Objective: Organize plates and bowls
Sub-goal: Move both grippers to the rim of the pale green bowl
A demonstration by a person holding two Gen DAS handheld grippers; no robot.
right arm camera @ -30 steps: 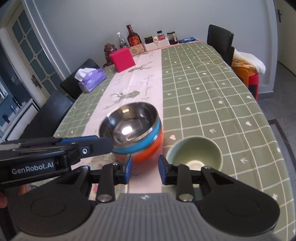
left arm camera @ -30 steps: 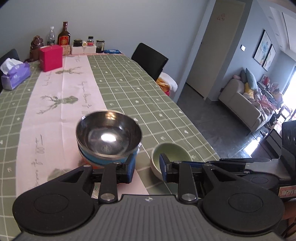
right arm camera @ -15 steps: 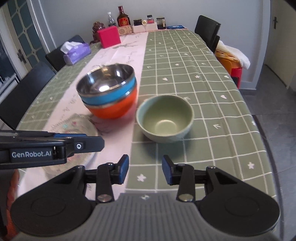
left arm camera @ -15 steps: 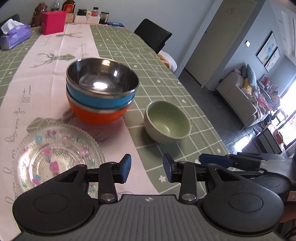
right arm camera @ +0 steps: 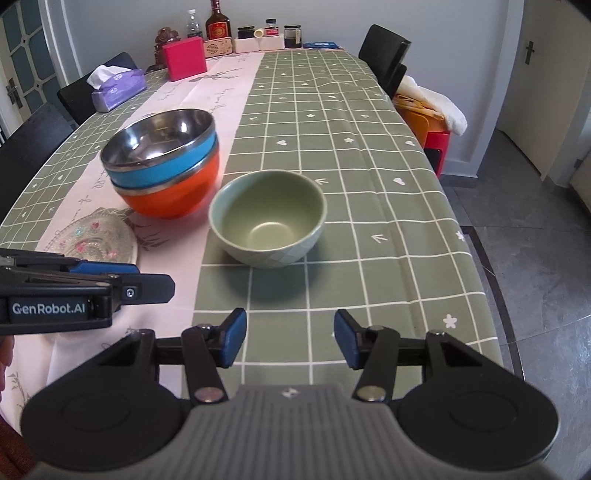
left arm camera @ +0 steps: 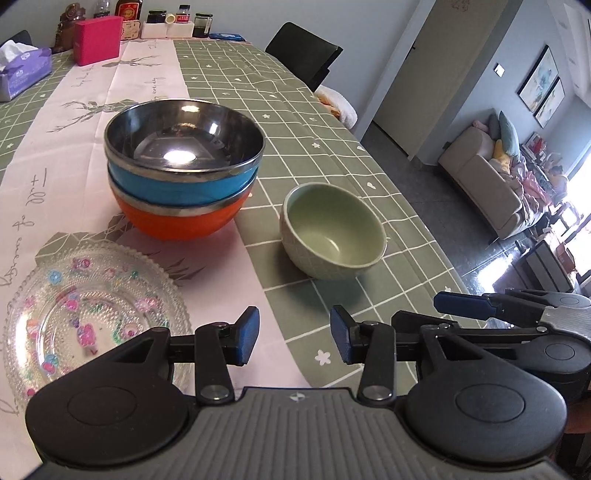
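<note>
I have both tools hovering over the near edge of the surface [right arm camera: 388,155], which wears a green checked cloth with a pale pink runner down its middle. My left hand-held gripper [left arm camera: 293,338] has its jaws opening with nothing between them, only cloth below the blue pads. My right hand-held gripper [right arm camera: 290,338] is the same: jaws opening, empty, the gap framing bare green checks. Ahead of the right one sits the green bowl [right arm camera: 267,218], upright and alone on the checked part, just beside the runner's edge. To its left stands a stack of two: a blue bowl [right arm camera: 162,164] with a shiny steel inside nested in an orange bowl [right arm camera: 173,195], both upright on the runner, close to the green bowl, though I cannot tell whether they touch it. Nearer me, ahead and to the left of the left tool, a clear glass plate [left arm camera: 92,310] with small painted flowers lies flat on the runner, just beside the orange bowl's foot. At the far end I see a pink box [right arm camera: 184,59], a purple tissue pack [right arm camera: 118,86], and some bottles and jars [right arm camera: 218,24] against the wall.
</note>
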